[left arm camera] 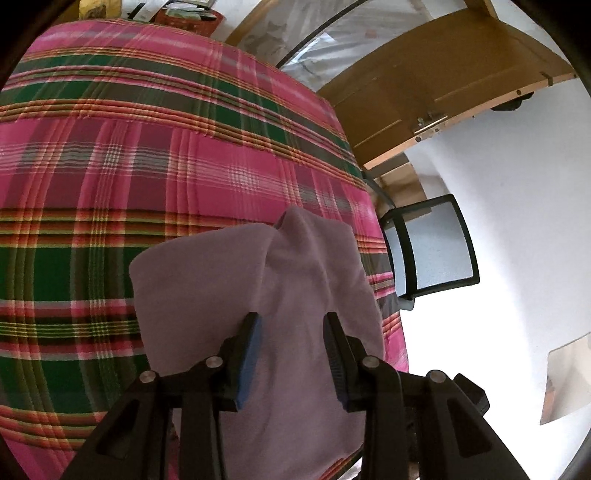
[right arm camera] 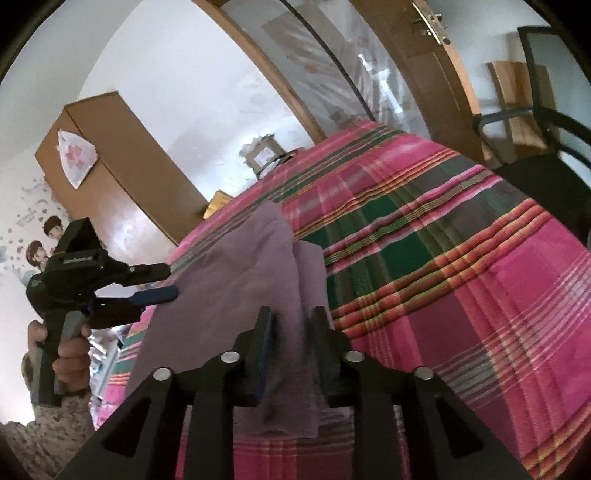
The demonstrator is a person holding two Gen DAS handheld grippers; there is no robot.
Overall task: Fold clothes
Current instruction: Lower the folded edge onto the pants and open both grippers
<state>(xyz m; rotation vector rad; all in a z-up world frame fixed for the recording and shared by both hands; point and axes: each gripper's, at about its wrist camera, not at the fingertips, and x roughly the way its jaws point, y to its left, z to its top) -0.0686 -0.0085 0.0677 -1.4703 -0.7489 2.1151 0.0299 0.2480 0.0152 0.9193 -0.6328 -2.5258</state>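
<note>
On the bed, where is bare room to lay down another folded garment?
The plaid bedspread is bare left of the lilac cloth and beyond it, up to the red basket at the far edge. It is crowded near the chair, where the cloth lies close to the bed's right edge.

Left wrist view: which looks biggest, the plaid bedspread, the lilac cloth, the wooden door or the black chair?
1. plaid bedspread
2. lilac cloth, though it lies nearest the camera, which flatters it
3. wooden door
4. black chair
</note>
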